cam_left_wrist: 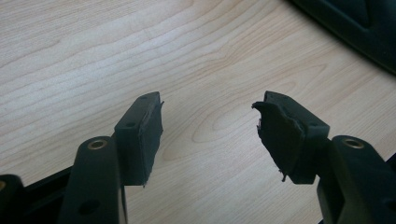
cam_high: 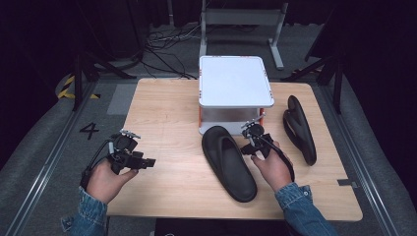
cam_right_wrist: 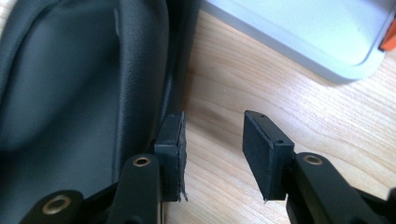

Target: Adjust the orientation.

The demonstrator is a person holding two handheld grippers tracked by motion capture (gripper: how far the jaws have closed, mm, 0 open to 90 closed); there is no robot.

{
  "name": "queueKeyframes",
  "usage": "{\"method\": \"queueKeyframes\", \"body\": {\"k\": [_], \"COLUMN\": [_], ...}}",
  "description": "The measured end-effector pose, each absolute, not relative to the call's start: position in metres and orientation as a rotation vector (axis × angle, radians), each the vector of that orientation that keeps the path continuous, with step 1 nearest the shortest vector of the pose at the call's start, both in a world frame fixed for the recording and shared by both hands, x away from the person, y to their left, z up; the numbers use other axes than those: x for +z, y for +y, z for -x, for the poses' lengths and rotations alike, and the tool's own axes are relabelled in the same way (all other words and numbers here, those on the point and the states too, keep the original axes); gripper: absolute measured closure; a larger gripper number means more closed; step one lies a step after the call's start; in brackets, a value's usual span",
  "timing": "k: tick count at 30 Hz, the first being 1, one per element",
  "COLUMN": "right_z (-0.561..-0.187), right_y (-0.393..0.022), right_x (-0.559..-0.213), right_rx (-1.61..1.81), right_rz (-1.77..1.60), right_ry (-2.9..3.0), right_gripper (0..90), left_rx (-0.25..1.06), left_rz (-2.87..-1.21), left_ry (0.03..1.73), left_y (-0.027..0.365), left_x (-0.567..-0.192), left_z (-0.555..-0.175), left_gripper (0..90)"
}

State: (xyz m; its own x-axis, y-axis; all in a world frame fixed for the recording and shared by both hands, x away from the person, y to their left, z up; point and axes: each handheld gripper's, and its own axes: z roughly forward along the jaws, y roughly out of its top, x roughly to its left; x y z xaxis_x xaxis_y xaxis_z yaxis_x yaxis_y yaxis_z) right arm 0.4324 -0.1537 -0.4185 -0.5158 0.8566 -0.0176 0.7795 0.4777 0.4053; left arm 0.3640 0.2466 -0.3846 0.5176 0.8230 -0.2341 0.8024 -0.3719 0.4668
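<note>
At centre frame, the right gripper [cam_right_wrist: 212, 154] is hovering half-open, empty, beside a black slipper [cam_high: 227, 161]; at lower left, the left gripper [cam_left_wrist: 208, 140] is gaping wide, empty.

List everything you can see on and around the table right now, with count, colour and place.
black rubber slide sandals: 2, black; one lies flat at table centre, the other stands on its edge near the right side.
white two-tier rack with orange posts: 1, white and orange; back centre of the table.
light wooden table: 1, pale wood; under everything.
grey metal stand: 1, grey; on the floor behind the table.
left gripper: 1, black; over bare wood at the left, fingers apart, nothing between them.
right gripper: 1, black; beside the centre sandal's right edge, fingers apart, nothing between them.
denim sleeves: 2, blue; bottom edge.
</note>
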Motion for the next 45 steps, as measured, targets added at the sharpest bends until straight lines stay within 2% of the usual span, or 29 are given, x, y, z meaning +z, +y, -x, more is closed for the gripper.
{"method": "queueKeyframes", "body": {"k": [9,19,23,32,38,45], "right_z": [-0.422,-0.38,-0.358,-0.326,-0.324,-0.34], "right_y": [-0.16,-0.169,-0.158,-0.112,-0.106,-0.139], "right_x": [-0.412,-0.429,-0.432,-0.436,-0.434,-0.41], "right_rx": [0.502,0.367,0.32,0.377,0.412,0.503], "right_rz": [-1.383,-1.364,-1.29,-1.149,-1.141,-1.225], "right_ry": [2.484,2.554,2.589,2.739,2.774,2.675], "right_gripper": [61.6,65.0,66.1,61.3,57.9,54.0], "left_rx": [0.057,0.055,0.057,0.042,0.046,0.051], "left_rz": [-2.232,-2.237,-2.243,-2.253,-2.255,-2.252], "left_ry": [1.318,1.313,1.307,1.288,1.282,1.272], "left_y": [0.247,0.244,0.24,0.235,0.235,0.232], "left_x": [-0.384,-0.383,-0.384,-0.384,-0.384,-0.382], "left_z": [-0.365,-0.365,-0.367,-0.37,-0.372,-0.377], "left_gripper": [39.8,39.8,39.8,39.8,39.8,39.6]}}
